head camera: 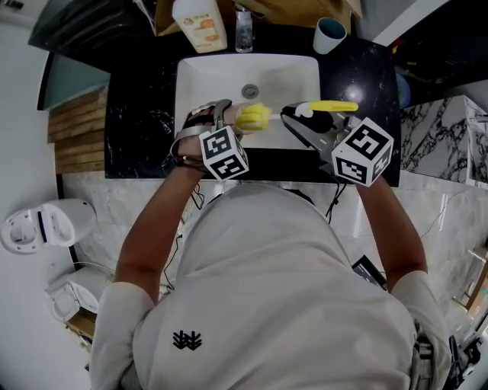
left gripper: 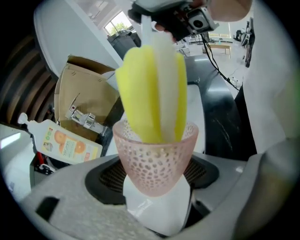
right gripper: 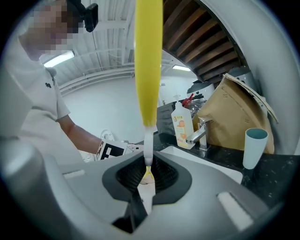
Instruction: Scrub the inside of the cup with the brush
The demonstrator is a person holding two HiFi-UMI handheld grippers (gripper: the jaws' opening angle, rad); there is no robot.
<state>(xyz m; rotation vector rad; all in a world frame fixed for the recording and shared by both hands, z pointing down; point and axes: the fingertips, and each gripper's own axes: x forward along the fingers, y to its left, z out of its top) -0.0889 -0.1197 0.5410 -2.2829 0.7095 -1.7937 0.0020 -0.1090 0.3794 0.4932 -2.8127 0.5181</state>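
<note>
In the left gripper view a pink dotted cup (left gripper: 157, 157) sits between the jaws of my left gripper (left gripper: 155, 185), which is shut on it. The brush's yellow and white sponge head (left gripper: 152, 89) is pushed down into the cup's mouth. From the head view, the left gripper (head camera: 221, 116) holds the cup over the white sink (head camera: 200, 84), with the sponge head (head camera: 252, 116) at its opening. My right gripper (head camera: 296, 119) is shut on the brush, whose yellow handle (head camera: 332, 107) sticks out to the right. In the right gripper view the handle (right gripper: 148, 61) rises from the jaws of that gripper (right gripper: 146, 169).
A soap bottle with an orange label (head camera: 200, 23) and a faucet (head camera: 243, 27) stand behind the sink. A teal cup (head camera: 329, 34) stands at the back right on the black counter (head camera: 137, 122). A brown paper bag (right gripper: 239, 112) leans behind the faucet. A toilet (head camera: 38, 228) is at the left.
</note>
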